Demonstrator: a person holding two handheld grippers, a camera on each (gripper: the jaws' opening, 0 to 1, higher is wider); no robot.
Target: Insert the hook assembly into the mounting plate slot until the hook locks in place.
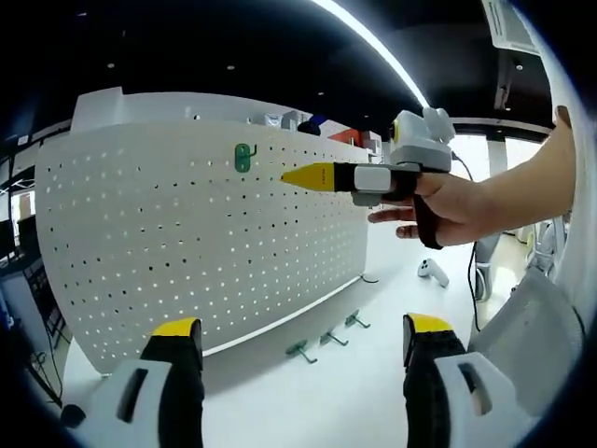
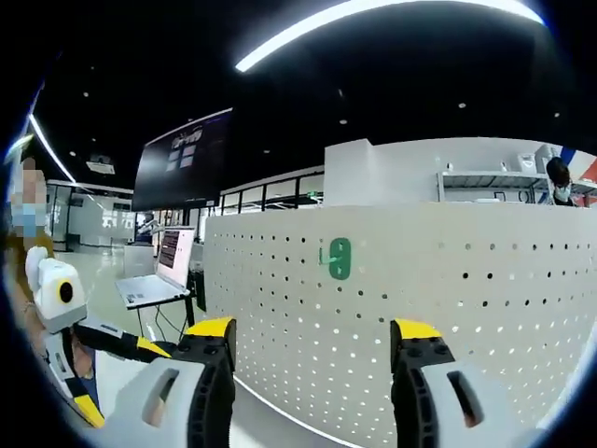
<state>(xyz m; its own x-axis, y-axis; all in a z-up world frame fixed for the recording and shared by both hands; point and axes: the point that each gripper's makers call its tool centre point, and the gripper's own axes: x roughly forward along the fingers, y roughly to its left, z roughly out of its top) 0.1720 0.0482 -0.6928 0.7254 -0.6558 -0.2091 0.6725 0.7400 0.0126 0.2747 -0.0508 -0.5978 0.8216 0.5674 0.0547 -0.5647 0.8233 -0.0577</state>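
Green plastic hook (image 1: 244, 157) sits seated upper centre on white perforated plate (image 1: 168, 243). Three spare hooks (image 1: 328, 338) lie on the tabletop (image 1: 373, 392) below. Left tongs (image 1: 303, 347) and right tongs (image 2: 312, 353) gape, empty.

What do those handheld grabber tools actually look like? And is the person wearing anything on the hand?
Each gripper has two chunky jaws with pale grey bodies, black inner faces and yellow tips; slots are cut into the grey parts. The left gripper and right gripper look alike. Seen from the side, the right gripper tapers to a yellow point, with a white housing behind it. A dark strap loops around the person's hand.
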